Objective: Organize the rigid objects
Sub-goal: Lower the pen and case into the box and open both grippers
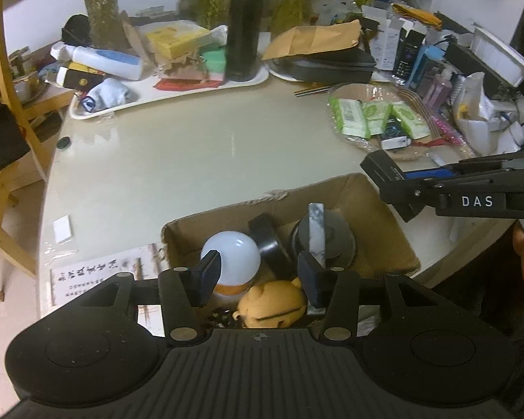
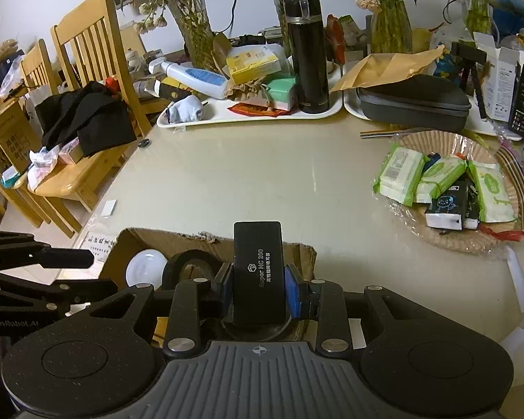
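Your right tool (image 2: 258,289) is clamped on the black case (image 2: 258,272), held just above the cardboard box (image 2: 297,255). Your left tool (image 1: 258,276) hangs over the box with its jaws apart and nothing in them. Lower the case slowly into a free spot beside the tape roll (image 2: 188,269) and the white ball (image 2: 145,267). Let go only when it rests down.

In the left wrist view the cardboard box (image 1: 377,209) sits at lower centre on the table (image 1: 192,160), holding a round lamp (image 1: 230,255) left, tape roll (image 1: 267,244) middle, jar (image 1: 328,241) right; tray (image 1: 178,92) upper left; basket (image 1: 370,129) upper right.
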`<state>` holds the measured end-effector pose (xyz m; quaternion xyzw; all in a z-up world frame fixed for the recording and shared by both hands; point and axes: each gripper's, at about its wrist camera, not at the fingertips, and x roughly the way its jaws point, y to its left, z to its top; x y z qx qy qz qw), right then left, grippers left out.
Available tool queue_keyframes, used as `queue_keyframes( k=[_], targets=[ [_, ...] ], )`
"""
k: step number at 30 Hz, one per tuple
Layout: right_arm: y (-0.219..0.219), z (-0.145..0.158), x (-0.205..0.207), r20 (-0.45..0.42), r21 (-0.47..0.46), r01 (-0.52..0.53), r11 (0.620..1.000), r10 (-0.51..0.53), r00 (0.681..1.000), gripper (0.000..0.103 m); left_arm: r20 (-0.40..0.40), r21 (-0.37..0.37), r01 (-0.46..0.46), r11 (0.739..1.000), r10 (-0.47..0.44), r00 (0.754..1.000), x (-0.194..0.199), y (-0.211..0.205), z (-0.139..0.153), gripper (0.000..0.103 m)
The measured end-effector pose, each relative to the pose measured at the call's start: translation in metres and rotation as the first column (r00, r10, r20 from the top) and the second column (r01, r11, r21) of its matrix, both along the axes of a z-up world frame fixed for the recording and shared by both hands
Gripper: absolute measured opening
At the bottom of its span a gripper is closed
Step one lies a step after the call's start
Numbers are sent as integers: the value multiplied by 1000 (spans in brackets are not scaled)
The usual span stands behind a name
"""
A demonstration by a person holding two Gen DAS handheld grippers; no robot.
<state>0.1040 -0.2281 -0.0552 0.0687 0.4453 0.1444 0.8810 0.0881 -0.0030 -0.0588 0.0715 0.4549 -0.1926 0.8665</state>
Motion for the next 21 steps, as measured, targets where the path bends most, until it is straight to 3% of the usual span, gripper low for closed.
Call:
queue_keyframes(
  k=[9, 14, 21],
  targets=[
    [16, -14, -11, -50, -52, -11, 999, 8, 999, 34, 35, 9, -64, 998, 64, 997, -10, 6, -1, 50],
    [23, -19, -16, -63, -67, -9, 998, 4, 998, 34, 88, 9, -105, 994, 104, 991, -20, 11, -1, 72],
    [21, -18, -16, -43, -78, 37, 996, -40, 998, 34, 192, 16, -162, 987, 156, 969, -31, 19, 1, 74]
  ],
)
